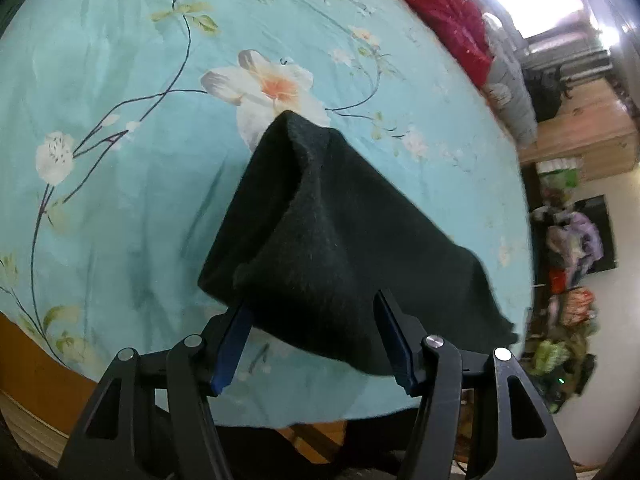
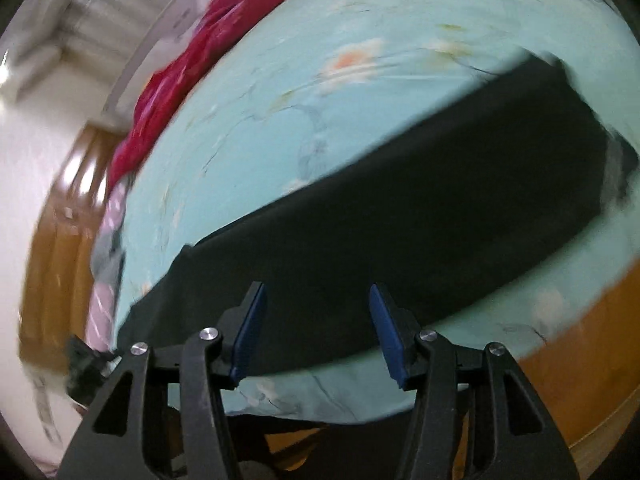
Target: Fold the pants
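The black pants lie on a turquoise floral bedsheet. In the left wrist view, a bunched end of the pants rises in a peak just in front of my left gripper. Its blue-padded jaws stand wide apart with the cloth draped between and over the tips. In the right wrist view, the pants stretch as a long dark band across the sheet. My right gripper hovers open just above the band's near edge. This view is motion-blurred.
A red quilt and grey pillows lie along the far side of the bed. The wooden bed frame edges the near side. Cluttered clothes and bags stand against the wall past the bed.
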`<move>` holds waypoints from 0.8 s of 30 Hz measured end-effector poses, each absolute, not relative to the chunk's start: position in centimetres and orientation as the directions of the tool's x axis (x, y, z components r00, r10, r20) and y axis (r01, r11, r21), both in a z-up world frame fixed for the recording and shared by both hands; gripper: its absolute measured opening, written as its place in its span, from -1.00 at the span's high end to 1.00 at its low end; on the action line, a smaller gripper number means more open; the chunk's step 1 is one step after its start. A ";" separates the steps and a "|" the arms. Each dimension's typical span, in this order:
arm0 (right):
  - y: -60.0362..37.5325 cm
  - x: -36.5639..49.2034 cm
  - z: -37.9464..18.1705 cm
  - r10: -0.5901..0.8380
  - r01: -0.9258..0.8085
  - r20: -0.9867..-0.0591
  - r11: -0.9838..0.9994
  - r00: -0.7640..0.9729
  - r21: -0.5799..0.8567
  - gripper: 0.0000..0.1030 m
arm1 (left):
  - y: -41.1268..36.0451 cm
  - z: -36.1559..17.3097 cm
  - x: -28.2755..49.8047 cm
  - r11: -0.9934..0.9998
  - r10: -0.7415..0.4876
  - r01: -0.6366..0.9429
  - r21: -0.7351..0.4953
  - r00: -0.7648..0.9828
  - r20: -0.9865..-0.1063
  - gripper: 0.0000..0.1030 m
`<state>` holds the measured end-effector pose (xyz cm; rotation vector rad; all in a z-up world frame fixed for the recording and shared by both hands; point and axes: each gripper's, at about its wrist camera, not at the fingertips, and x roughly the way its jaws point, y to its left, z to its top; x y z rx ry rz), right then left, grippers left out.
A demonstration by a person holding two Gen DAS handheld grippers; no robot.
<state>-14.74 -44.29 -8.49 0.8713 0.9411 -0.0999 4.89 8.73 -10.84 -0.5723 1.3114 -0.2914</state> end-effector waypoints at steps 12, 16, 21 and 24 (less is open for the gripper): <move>-47.9 -15.6 -9.8 0.177 0.446 -0.646 0.588 0.743 0.674 0.54 | 6.6 -8.2 4.6 0.870 -0.432 -0.073 -0.488 0.362 -0.826 0.48; -48.2 -14.6 -11.0 0.170 0.470 -0.690 0.618 0.703 0.631 0.53 | 4.8 -11.0 4.9 0.948 -0.284 -0.047 -0.316 0.329 -0.900 0.47; -49.1 -17.7 -12.7 0.184 0.532 -0.685 0.502 0.705 0.682 0.26 | 5.1 -10.3 4.2 0.959 -0.274 0.014 -0.284 0.307 -0.911 0.26; -51.7 -21.5 -12.0 0.082 0.579 -0.665 0.421 0.742 0.698 0.18 | 5.0 -7.7 3.6 0.937 -0.337 0.178 -0.299 0.247 -0.908 0.29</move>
